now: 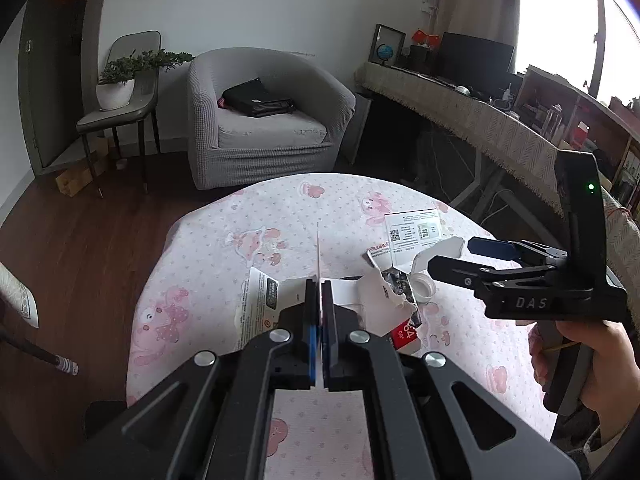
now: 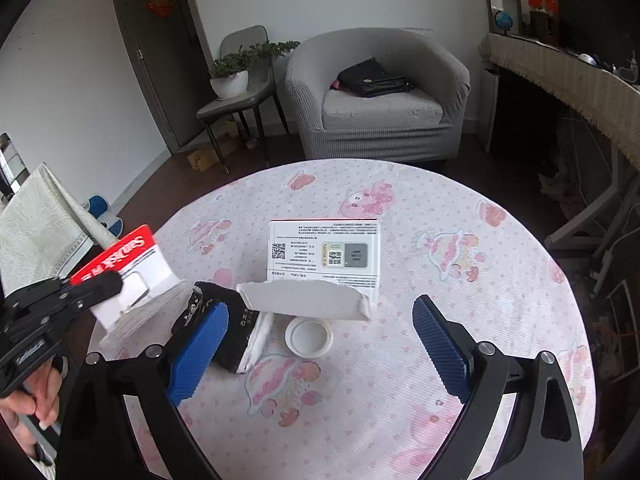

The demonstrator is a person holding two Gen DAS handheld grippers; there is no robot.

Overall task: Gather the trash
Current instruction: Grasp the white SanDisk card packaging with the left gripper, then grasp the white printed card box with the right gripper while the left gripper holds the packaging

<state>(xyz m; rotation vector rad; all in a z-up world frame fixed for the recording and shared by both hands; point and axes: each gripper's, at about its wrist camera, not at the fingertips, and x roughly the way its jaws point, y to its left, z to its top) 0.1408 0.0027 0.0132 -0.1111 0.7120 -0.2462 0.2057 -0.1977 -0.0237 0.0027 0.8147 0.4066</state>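
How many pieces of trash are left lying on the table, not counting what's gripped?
4: printed white card at centre, torn white strip before it, white cap nearer, black wrapper to its left. More may be hidden behind the grippers.

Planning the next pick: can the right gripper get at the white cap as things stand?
Probably yes: the right gripper is open, the cap lies uncovered between its fingers, though torn card sits just behind.

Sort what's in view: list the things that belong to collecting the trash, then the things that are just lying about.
Belongs to the job:
- red and white card package, clamped in the left hand-held gripper
- black wrapper
- torn white card piece
- white cap
- printed white card
- right hand-held gripper, open above the cap

Just lying about:
- armchair
- black bag
- potted plant
- table
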